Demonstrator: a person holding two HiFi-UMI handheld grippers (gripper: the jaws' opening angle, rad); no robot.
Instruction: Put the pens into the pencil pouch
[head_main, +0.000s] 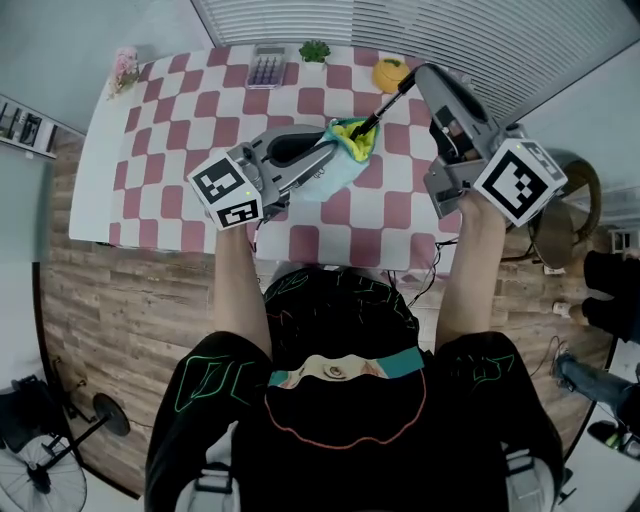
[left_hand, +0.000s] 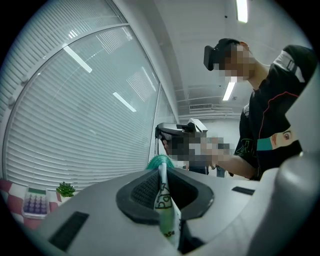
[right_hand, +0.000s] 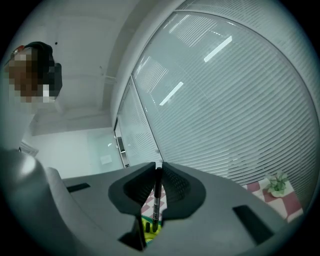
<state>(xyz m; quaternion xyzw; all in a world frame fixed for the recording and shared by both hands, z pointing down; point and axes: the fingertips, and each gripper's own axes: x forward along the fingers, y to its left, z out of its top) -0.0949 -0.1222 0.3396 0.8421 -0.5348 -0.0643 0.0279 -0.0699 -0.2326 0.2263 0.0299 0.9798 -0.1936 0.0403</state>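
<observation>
A light blue pencil pouch (head_main: 338, 165) with a yellow lining hangs above the checked table (head_main: 180, 120); my left gripper (head_main: 328, 142) is shut on its edge, seen as a white and green strip of pouch fabric (left_hand: 164, 200) between the pads. My right gripper (head_main: 408, 84) is shut on a black pen (head_main: 378, 112), held by its upper end. The pen slants down with its tip in the pouch's open mouth (head_main: 352, 135). In the right gripper view the pen (right_hand: 157, 197) stands between the pads above the yellow lining (right_hand: 149, 225), where other pen ends show.
At the table's far edge stand a calculator (head_main: 267, 66), a small green plant (head_main: 314, 50), a yellow object (head_main: 390, 73) and a pink item (head_main: 124, 68). White blinds (head_main: 400, 25) lie beyond. A fan (head_main: 40, 455) stands on the wood floor at lower left.
</observation>
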